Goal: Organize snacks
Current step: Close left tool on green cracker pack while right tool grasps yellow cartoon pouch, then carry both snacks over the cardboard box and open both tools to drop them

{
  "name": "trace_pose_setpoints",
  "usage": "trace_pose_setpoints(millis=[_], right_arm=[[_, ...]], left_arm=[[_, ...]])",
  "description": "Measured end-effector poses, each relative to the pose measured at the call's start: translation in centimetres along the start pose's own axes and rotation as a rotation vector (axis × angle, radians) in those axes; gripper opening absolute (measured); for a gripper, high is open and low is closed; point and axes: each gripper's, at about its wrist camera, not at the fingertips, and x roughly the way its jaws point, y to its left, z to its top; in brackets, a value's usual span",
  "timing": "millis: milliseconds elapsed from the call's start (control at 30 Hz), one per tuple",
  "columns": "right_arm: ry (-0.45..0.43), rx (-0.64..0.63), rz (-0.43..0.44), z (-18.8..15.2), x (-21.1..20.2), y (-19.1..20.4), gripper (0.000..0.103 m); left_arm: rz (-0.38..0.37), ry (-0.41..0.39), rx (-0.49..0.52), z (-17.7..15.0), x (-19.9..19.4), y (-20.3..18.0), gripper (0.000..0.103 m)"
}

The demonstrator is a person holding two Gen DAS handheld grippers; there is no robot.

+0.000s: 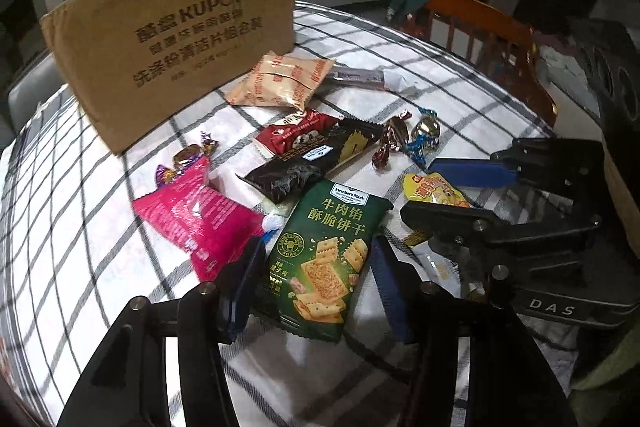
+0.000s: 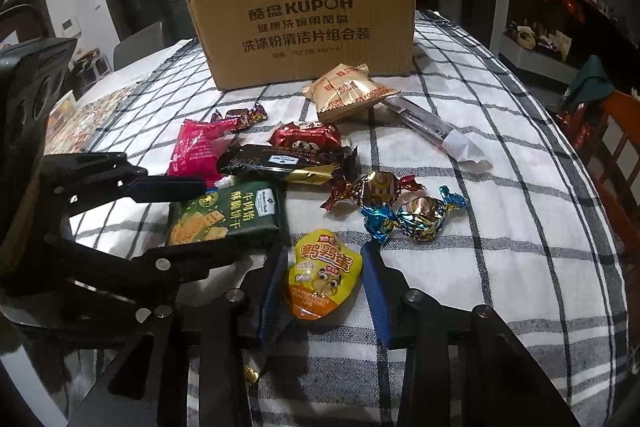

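A brown cardboard box (image 1: 172, 39) (image 2: 304, 23) stands at the far side of the checked tablecloth. Snacks lie loose in front of it. My left gripper (image 1: 316, 247) is open, its jaws on either side of a green cracker packet (image 1: 324, 259) (image 2: 228, 215) that lies on the cloth. My right gripper (image 2: 326, 251) is open, its jaws on either side of a yellow quail-egg pouch (image 2: 324, 275) (image 1: 432, 189). Each gripper shows in the other's view: the right one (image 1: 460, 195) and the left one (image 2: 216, 219).
Other snacks: a pink packet (image 1: 200, 219), a black packet (image 1: 316, 155), a red packet (image 2: 306, 137), a tan packet (image 2: 352, 95), a long silver stick (image 2: 428, 125), several foil candies (image 2: 416, 211). A wooden chair (image 1: 492, 43) stands beyond the table edge.
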Motion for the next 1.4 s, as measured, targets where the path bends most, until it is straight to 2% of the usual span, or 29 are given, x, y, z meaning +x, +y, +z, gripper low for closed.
trace_pose_setpoints(millis=[233,533,767,967,1233,1400], right_arm=[[-0.032,-0.011,0.02,0.3,-1.7,-0.1,0.039],[-0.082,-0.004,0.052,1.1,-4.6,-0.8,0.039],[-0.163,-0.049,0.053,3.1,-7.1,-0.7,0.039],[-0.223,-0.055,0.069,6.2,-8.5,-1.2,0.039],[-0.347,-0.089,0.039,11.2,-9.4,-1.1,0.039],[-0.379,-0.11,0.052,14.9,-8.7,-0.7,0.039]], left_arm=[[0.058,-0.049,-0.087,0.0,-2.8,-1.1,0.053],[0.155,-0.14,-0.277,0.1,-6.7,-1.5,0.053],[0.246,-0.206,-0.329,1.7,-9.4,-1.6,0.053],[0.306,-0.276,-0.336,3.9,-11.5,-1.0,0.053],[0.326,-0.355,-0.346,7.7,-13.1,1.3,0.052],[0.34,-0.384,-0.35,9.9,-13.4,3.6,0.053]])
